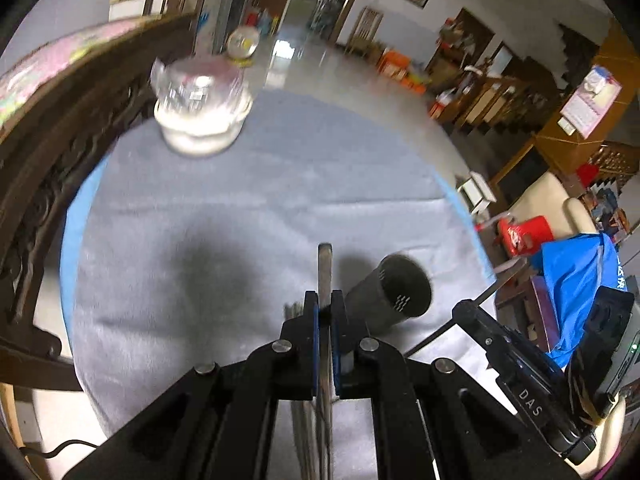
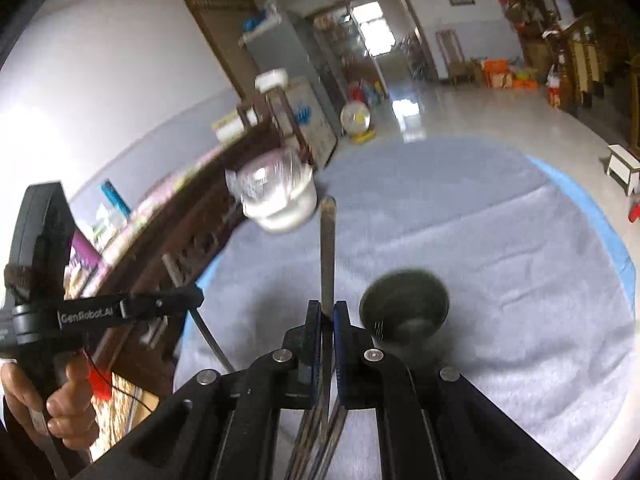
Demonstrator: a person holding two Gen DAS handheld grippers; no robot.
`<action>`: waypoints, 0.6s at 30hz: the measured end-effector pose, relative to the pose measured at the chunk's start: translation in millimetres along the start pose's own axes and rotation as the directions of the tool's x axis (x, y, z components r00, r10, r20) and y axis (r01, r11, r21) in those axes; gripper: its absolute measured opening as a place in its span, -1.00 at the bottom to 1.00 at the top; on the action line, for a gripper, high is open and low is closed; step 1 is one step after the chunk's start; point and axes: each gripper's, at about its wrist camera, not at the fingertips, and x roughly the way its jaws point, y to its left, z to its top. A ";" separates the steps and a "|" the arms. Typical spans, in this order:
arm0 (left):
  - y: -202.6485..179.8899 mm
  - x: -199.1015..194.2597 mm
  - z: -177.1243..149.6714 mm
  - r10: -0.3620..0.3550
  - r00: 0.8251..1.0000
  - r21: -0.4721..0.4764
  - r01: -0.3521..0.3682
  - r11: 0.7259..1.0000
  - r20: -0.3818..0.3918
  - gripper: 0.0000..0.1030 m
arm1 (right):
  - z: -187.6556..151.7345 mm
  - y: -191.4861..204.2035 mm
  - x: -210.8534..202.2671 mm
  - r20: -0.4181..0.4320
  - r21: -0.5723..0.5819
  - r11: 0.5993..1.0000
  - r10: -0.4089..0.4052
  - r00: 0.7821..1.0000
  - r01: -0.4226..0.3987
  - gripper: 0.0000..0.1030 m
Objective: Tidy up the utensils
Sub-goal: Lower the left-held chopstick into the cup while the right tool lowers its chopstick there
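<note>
Each gripper is clamped on a slim metal utensil by its handle, the stem pointing forward: the left gripper [image 1: 324,306] holds one utensil [image 1: 324,268] at lower centre, the right gripper [image 2: 327,314] another utensil [image 2: 328,248], probably so each can be tipped end-first into the dark perforated holder cup [image 1: 394,294] standing just right of both. A glass jar [image 1: 202,108] sits upper left on the grey cloth [image 1: 260,184] covering the table, ringed by tiled floor and wooden furniture.

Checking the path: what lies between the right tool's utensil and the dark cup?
Only bare grey cloth separates utensil from dark cup, right wrist view.
</note>
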 end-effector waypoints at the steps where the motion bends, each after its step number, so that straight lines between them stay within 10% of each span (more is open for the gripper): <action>1: -3.4 -3.3 3.9 0.004 1.000 0.015 -0.004 1.000 0.024 -0.89 | 4.4 -0.4 -5.7 0.028 0.007 1.000 -0.001 1.000 0.001 -0.87; 18: -75.7 -47.3 60.5 -0.031 0.944 0.116 -0.008 0.993 0.329 -0.89 | 70.7 5.1 -56.5 0.299 -0.003 0.991 -0.126 0.946 0.132 -0.87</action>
